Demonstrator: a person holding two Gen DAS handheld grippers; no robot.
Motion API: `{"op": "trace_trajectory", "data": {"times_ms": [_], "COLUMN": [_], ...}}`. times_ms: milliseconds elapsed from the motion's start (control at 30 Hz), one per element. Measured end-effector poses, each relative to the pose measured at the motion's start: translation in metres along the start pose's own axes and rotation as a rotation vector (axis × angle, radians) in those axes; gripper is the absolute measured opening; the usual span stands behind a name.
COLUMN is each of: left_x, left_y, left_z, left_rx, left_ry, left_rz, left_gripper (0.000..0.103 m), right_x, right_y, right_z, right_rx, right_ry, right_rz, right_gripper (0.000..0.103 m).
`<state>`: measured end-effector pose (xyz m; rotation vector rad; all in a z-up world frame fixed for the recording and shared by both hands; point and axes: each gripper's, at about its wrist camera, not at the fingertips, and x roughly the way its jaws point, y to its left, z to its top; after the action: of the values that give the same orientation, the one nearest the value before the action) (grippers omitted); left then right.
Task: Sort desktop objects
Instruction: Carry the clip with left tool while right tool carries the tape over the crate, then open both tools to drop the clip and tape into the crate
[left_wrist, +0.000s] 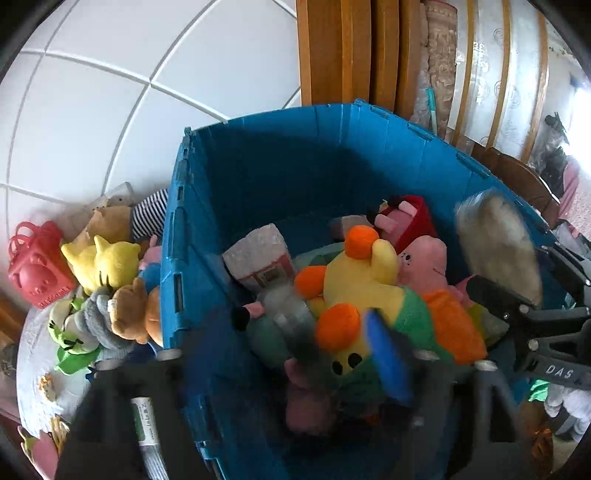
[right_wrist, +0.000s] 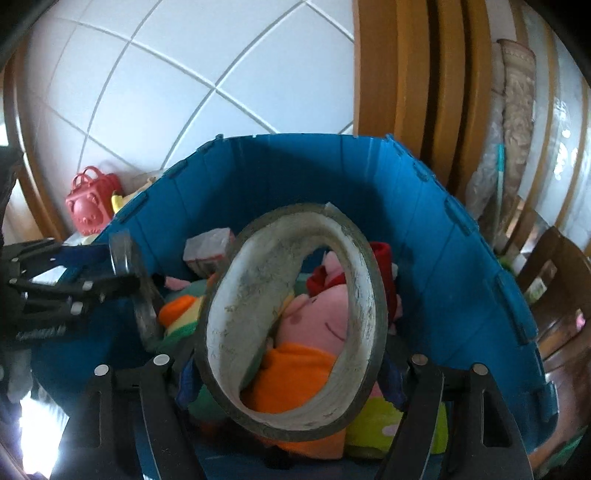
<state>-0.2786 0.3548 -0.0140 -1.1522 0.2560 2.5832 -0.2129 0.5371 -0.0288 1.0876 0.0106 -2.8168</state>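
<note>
We've got both grippers angled down side by side, the left gripper (left_wrist: 295, 373) with its jaws spread wide and nothing pressed between them, and the right gripper (right_wrist: 291, 363) also wide open, its black fingers (right_wrist: 155, 398) apart.

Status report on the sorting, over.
Left hand-held gripper, right hand-held gripper over blue bin. Tape roll between right jaws, grip unclear. Plush toys piled in bin, nothing blocking.
</note>
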Motion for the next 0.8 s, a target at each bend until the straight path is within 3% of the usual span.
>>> {"op": "trace_trajectory", "data": {"times_ms": [67,367,800], "left_x": [-0.001,-0.011,-0.053], "left_y": [-0.001,-0.002,0.014], "left_z": [-0.001,-0.012,-0.035], "left_rx": [-0.002,-0.006,-0.059], "left_ry": [-0.002,-0.011,-0.075], "left_rz": [-0.003,-0.013,0.03], "left_gripper": [0.084,0.084,0.084], "right_x": [-0.001,-0.01,-0.039], "right_y": [-0.004,-0.002,0.015], "right_z": [0.002,0.0,-0.01], "right_rx": [0.009,0.019,0.035], "right_ry": [-0.008,-0.022,-0.086], "right_rz": [-0.002,-0.012,-0.002], "right_gripper": [0.09,0.102,0.103]}}
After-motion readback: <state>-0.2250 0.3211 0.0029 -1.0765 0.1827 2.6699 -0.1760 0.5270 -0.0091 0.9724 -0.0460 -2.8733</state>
